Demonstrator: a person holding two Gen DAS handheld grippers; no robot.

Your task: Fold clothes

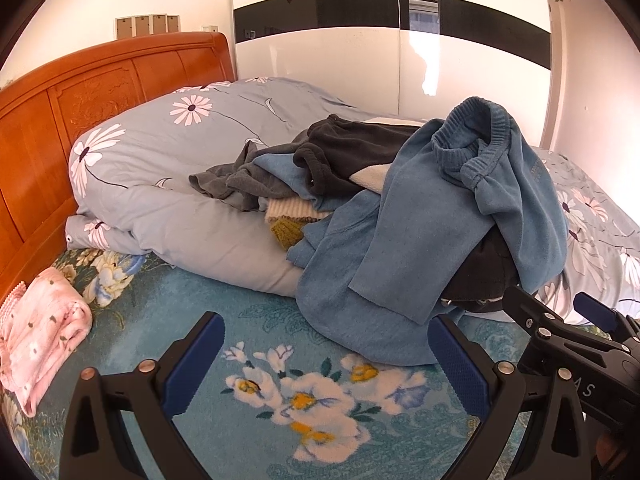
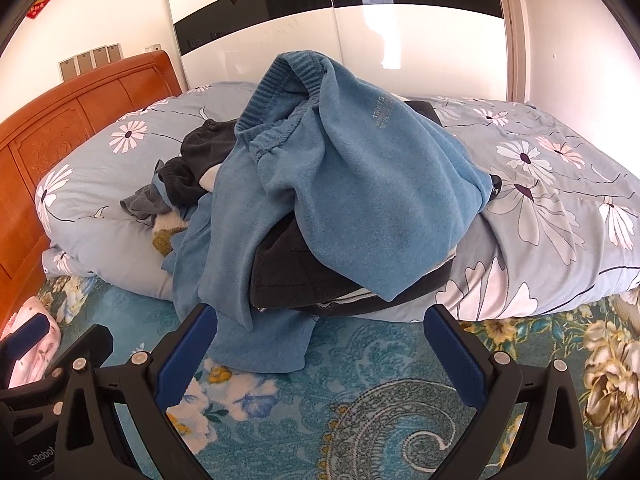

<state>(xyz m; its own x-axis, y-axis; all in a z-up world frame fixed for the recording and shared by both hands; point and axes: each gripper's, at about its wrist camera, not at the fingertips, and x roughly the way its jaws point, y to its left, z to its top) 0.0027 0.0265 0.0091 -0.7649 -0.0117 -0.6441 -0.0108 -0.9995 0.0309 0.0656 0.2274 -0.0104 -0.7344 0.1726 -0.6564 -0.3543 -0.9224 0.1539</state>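
Note:
A heap of clothes lies on the bed against a rolled duvet. On top is a blue fleece garment (image 1: 516, 184), also in the right wrist view (image 2: 360, 184). Under it are a dark grey garment (image 1: 352, 148) (image 2: 296, 272) and a cream and olive knit (image 1: 288, 220). A blue sleeve hangs down onto the teal floral blanket (image 1: 280, 360) (image 2: 380, 380). My left gripper (image 1: 326, 356) is open and empty, just in front of the heap. My right gripper (image 2: 320, 348) is open and empty, its left finger close to the hanging blue cloth.
The grey daisy-print duvet (image 1: 160, 160) (image 2: 540, 200) lies rolled behind the heap. An orange wooden headboard (image 1: 60, 120) stands at the left. A folded pink cloth (image 1: 40, 340) lies at the left. A white and black wardrobe (image 1: 360, 48) stands behind the bed.

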